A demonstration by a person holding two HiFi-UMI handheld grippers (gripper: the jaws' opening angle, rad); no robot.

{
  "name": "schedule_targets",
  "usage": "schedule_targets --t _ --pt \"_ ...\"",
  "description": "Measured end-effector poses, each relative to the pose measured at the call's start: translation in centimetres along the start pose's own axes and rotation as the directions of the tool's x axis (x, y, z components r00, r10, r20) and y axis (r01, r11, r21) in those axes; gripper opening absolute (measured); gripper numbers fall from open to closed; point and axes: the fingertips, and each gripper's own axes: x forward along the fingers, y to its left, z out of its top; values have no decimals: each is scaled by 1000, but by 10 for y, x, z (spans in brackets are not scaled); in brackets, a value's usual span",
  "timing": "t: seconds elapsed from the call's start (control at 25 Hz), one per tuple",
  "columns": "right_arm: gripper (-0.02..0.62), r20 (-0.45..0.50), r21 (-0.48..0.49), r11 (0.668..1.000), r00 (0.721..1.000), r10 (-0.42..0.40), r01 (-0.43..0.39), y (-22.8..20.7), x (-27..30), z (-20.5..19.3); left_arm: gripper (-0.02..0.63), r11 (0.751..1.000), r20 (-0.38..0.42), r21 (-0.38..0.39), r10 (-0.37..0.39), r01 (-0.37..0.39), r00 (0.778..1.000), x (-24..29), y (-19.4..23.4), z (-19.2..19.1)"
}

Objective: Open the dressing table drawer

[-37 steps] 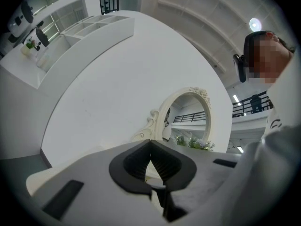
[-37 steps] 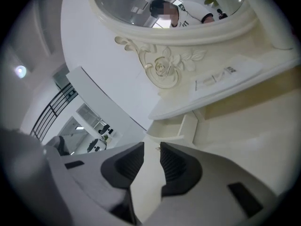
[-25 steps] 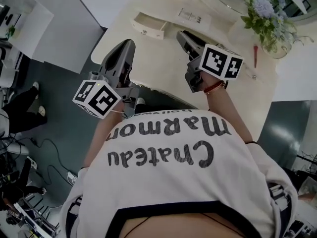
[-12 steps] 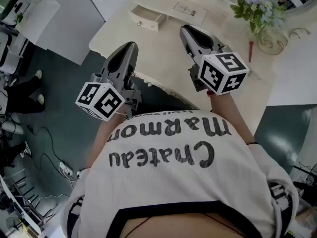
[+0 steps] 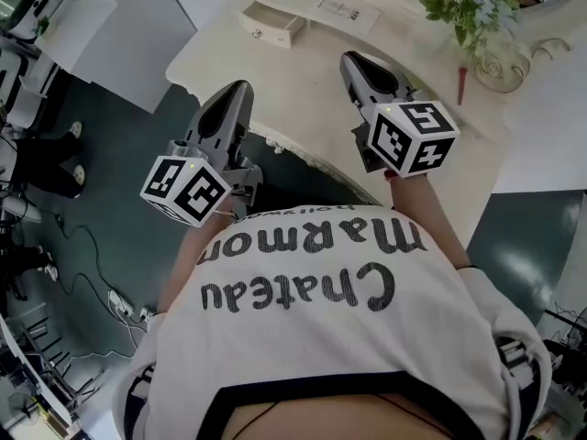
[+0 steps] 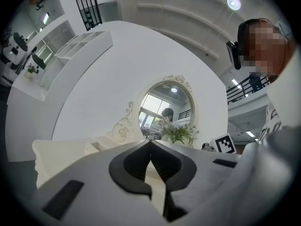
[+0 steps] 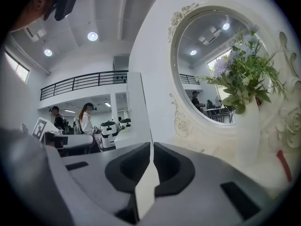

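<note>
Right gripper point(image 5: 356, 62), empty jaws just closing, and left gripper point(image 5: 238, 93), jaws together, are hovering at the dressing table's point(image 5: 303, 90) near edge.

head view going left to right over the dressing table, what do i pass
left gripper → small drawer → right gripper (its jaws have just been closing, nothing between them) → red stick → vase. The flowers spread over the last two, so they are left out.

Left grey two-jaw gripper point(image 5: 236, 90): held level, fingers together, empty. Right grey two-jaw gripper point(image 5: 354, 62): near level, fingers just closing, tips meeting, nothing between.
</note>
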Motion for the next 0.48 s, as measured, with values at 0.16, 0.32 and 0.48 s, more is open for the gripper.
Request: schedule_targets --t 0.16,0.32,0.48 --pt "44 -10 8 1000 1000 -4 4 3 -7 -6 23 1000 -4 -1 5 -5 1000 -8 -5 -3" --pt "44 -20 14 1000 1000 -7 7 6 -13 -11 23 1000 -6 -7 4 -4 1000 -13 -9 -5" --pt "44 -31 14 1000 999 -9 9 10 -19 -16 23 1000 -9 -15 4 -4 1000 -20 -13 -8"
